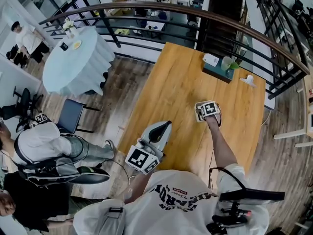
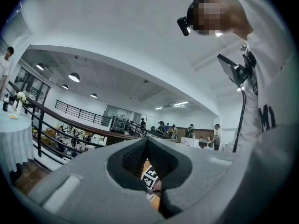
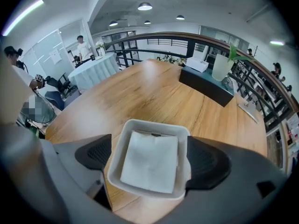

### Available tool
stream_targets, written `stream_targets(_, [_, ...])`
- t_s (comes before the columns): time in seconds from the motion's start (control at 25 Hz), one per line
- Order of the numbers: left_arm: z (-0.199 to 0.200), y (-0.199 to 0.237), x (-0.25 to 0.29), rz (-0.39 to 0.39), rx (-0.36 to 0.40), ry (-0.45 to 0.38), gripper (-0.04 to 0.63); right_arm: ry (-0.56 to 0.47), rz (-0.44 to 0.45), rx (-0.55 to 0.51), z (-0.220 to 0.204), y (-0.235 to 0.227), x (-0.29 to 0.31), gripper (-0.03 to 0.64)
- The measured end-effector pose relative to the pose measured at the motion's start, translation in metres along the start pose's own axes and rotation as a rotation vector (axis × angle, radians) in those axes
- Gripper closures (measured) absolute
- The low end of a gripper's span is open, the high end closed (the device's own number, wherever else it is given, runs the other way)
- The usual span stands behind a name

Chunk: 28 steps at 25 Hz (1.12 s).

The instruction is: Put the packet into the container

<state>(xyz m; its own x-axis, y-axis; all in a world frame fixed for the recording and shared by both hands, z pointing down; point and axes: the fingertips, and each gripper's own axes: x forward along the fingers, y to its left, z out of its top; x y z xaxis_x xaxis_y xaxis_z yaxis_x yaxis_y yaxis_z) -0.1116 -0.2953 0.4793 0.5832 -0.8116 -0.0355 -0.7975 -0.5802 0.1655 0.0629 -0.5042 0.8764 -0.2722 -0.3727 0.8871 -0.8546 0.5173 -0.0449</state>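
Packet (image 3: 149, 164) lying flat inside container (image 3: 118, 154) (right tongs (image 3: 150, 158) spread above it).

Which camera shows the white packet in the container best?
The right gripper view: the packet lies flat inside the container, seen whole from above between the jaws. In the head view the right gripper covers it. The left gripper view looks up at the ceiling and misses it.

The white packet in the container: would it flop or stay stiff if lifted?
Probably floppy: the packet looks thin, soft and faintly creased. Likely light too, lying flat in the container; unlikely to roll.
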Motion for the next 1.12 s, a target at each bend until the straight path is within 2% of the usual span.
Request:
stream_targets(0.24, [0.007, -0.006, -0.004, -0.014, 0.003, -0.005, 0.592, -0.031, 0.008, 0.020, 0.001, 0.004, -0.017, 0.124])
stream_targets(0.52, [0.007, -0.017, 0.000, -0.041, 0.013, -0.013, 0.591, -0.202, 0.000, 0.052, 0.028, 0.004, -0.060, 0.124])
stream_targets(0.6, [0.006, -0.021, -0.001, -0.046, 0.013, -0.012, 0.592, -0.269, -0.007, 0.055, 0.034, 0.006, -0.080, 0.124])
stream_targets(0.76, [0.007, -0.028, -0.001, -0.063, 0.026, -0.017, 0.592, -0.450, 0.054, 0.122, 0.052, 0.013, -0.133, 0.132])
stream_targets(0.92, [0.008, -0.036, 0.001, -0.083, 0.031, -0.018, 0.592, -0.644, 0.111, 0.170, 0.063, 0.021, -0.206, 0.236])
stream_targets(1.12, [0.013, -0.051, 0.004, -0.118, 0.042, -0.032, 0.592, -0.805, 0.161, 0.165, 0.052, 0.039, -0.292, 0.261])
